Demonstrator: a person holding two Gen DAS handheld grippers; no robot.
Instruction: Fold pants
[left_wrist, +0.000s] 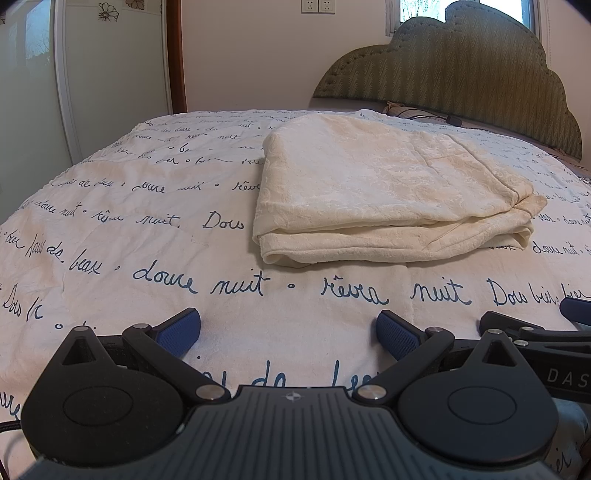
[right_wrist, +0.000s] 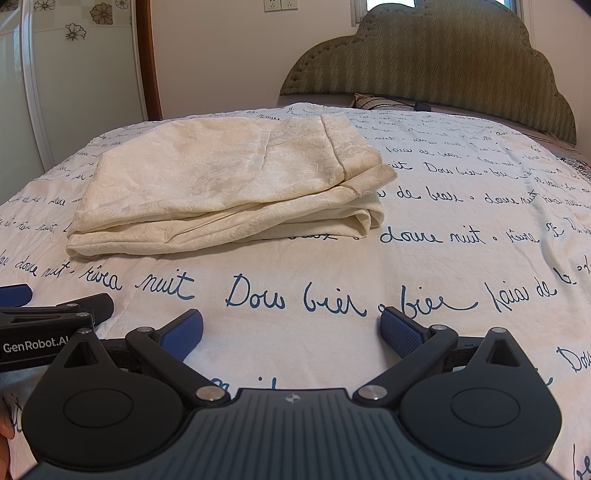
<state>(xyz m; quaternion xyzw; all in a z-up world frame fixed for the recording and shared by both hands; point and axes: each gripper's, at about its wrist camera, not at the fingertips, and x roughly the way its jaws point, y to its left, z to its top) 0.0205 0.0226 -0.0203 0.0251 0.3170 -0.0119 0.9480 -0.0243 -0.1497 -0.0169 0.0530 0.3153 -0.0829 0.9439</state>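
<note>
Cream patterned pants (left_wrist: 388, 192) lie folded into a thick rectangle on the bed, also seen in the right wrist view as folded pants (right_wrist: 229, 192). My left gripper (left_wrist: 288, 332) is open and empty, hovering over the bedspread a short way in front of the stack's near edge. My right gripper (right_wrist: 291, 332) is open and empty too, in front of and to the right of the stack. Each gripper shows at the other view's edge: the right gripper (left_wrist: 535, 332) and the left gripper (right_wrist: 55, 314). Neither touches the pants.
A white bedspread (left_wrist: 147, 229) with blue handwriting covers the bed. A green scalloped headboard (left_wrist: 461, 66) stands behind, with a pillow (right_wrist: 365, 100) and a dark cable at its foot. A wardrobe door (left_wrist: 37, 92) is at the left. A hand (right_wrist: 5, 432) shows at the lower left.
</note>
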